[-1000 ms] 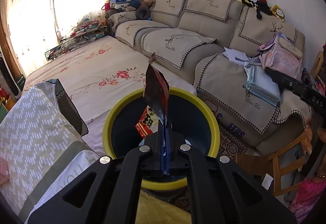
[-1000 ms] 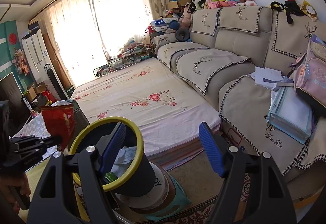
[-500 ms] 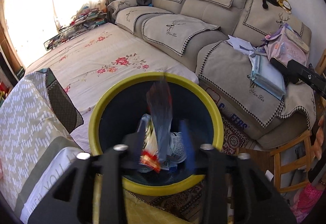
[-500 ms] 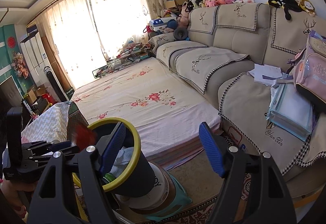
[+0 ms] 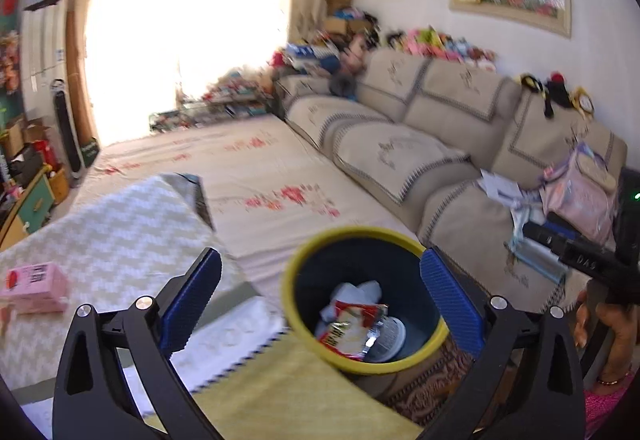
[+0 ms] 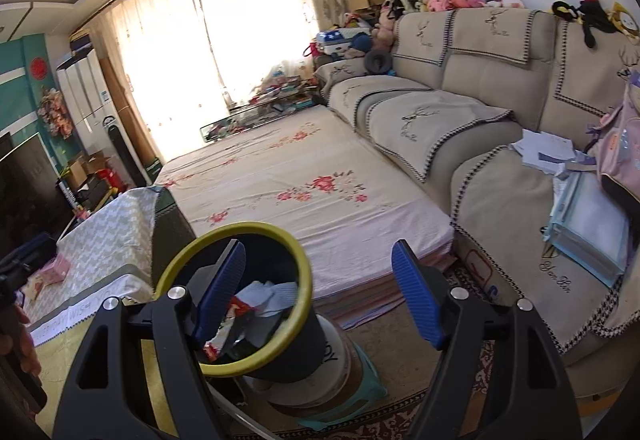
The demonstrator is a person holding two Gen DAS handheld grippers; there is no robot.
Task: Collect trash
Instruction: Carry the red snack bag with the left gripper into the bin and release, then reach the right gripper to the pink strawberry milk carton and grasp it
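Observation:
A dark trash bin with a yellow rim [image 5: 296, 324] stands beside the table; it also shows in the right wrist view [image 6: 306, 282]. A red snack wrapper [image 5: 352, 332] lies inside it on white paper and a cup lid. My left gripper [image 5: 320, 304] is open and empty, above and in front of the bin. My right gripper [image 6: 318, 290] is open and empty, to the right of the bin. The wrapper's red edge [image 6: 236, 307] shows inside the bin in the right wrist view.
A table with a zigzag cloth [image 5: 100, 240] holds a pink tissue pack [image 5: 34, 286]. A flowered mattress [image 6: 304, 191] lies behind the bin. A beige sofa [image 6: 480, 111] carries papers, folders and a pink backpack [image 5: 576, 195]. A patterned rug [image 6: 380, 424] covers the floor.
My left gripper opened and let go of the red wrapper, which fell into the bin. The left gripper then pulled back and tilted up. The right gripper stayed put.

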